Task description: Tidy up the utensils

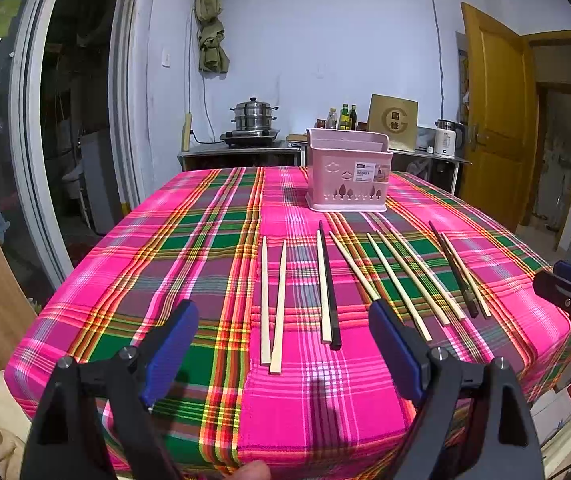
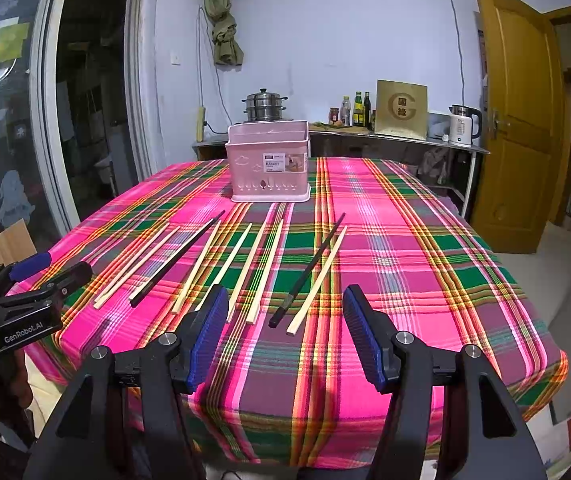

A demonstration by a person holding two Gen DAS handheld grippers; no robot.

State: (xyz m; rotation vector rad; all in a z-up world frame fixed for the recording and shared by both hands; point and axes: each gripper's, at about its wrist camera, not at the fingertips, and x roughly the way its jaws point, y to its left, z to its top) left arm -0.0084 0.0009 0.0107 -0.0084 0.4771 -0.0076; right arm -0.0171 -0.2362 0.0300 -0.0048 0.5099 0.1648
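So nothing is sorted yet, I reckon: ten chopsticks (image 1: 327, 288) lie fanned across the tabletop (image 1: 189, 240), near of the pink basket (image 1: 347, 174), which looks unfilled. Left gripper (image 1: 283, 356) and right gripper (image 2: 285, 336) hover wide, holding nothing.

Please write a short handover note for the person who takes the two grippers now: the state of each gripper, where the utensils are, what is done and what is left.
Left gripper: open, empty, above the near table edge.
Right gripper: open, empty, facing the rightmost pair.
Chopsticks: all lie loose in a row on the plaid tablecloth, mostly light wooden chopsticks, plus two dark chopsticks.
Pink utensil basket: upright behind the row; nothing sticks out of it.
Done: apparently nothing yet.
Left: pick up the chopsticks and put them into the basket.
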